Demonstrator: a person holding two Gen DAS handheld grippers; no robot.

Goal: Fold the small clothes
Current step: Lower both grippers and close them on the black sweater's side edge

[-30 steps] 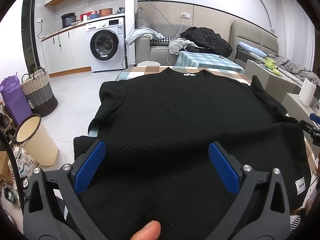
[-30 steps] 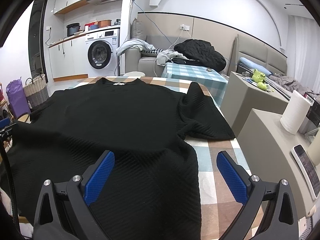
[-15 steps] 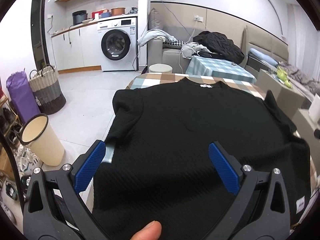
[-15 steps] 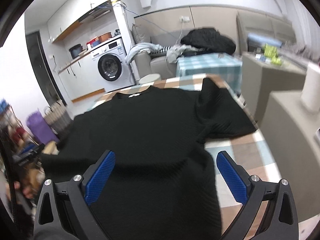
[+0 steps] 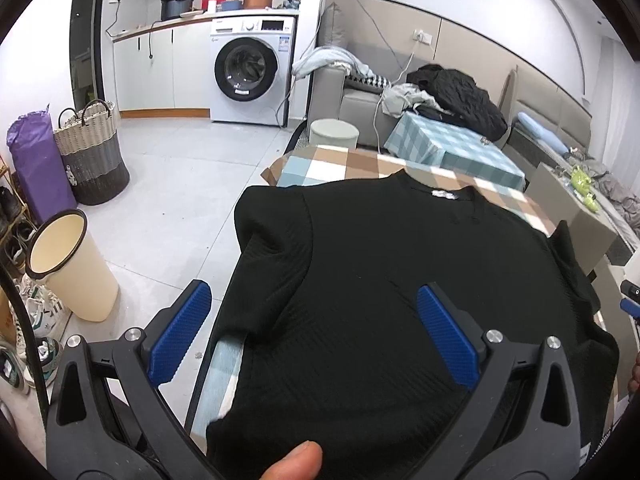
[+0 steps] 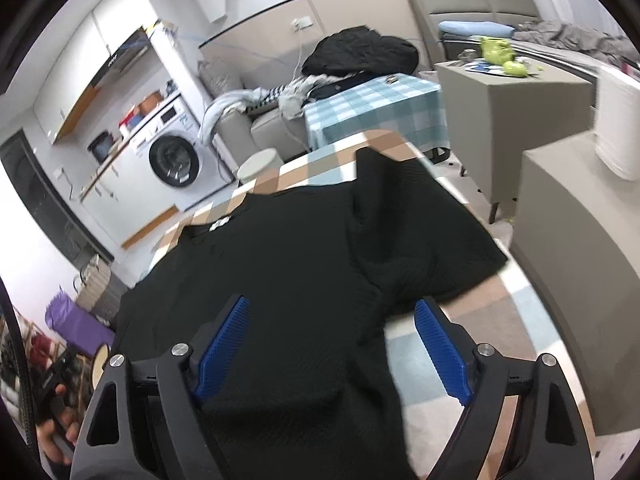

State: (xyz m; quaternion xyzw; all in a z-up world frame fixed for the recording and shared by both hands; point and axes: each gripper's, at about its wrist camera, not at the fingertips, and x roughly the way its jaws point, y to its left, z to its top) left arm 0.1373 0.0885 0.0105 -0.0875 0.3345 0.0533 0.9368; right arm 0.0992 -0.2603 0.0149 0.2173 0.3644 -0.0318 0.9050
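Note:
A black textured short-sleeved top (image 5: 400, 280) lies spread flat on a checked tablecloth (image 5: 320, 168), collar at the far end. It also shows in the right wrist view (image 6: 300, 264). My left gripper (image 5: 312, 336) is open and empty above the top's left side, near the left sleeve (image 5: 268, 272). My right gripper (image 6: 332, 348) is open and empty, tilted, above the top's right side. The right sleeve (image 6: 412, 240) lies spread toward the table's right edge.
A cream bin (image 5: 68, 264), a woven basket (image 5: 92, 156) and a purple bag (image 5: 32, 160) stand on the floor at the left. A washing machine (image 5: 248, 72) and a sofa with clothes (image 5: 440, 92) are behind. Grey cabinets (image 6: 580, 260) stand to the right.
Both grippers have moved forward along the top. The left one has shifted toward the left sleeve; the right one has tilted and swung toward the right sleeve. Both stay open.

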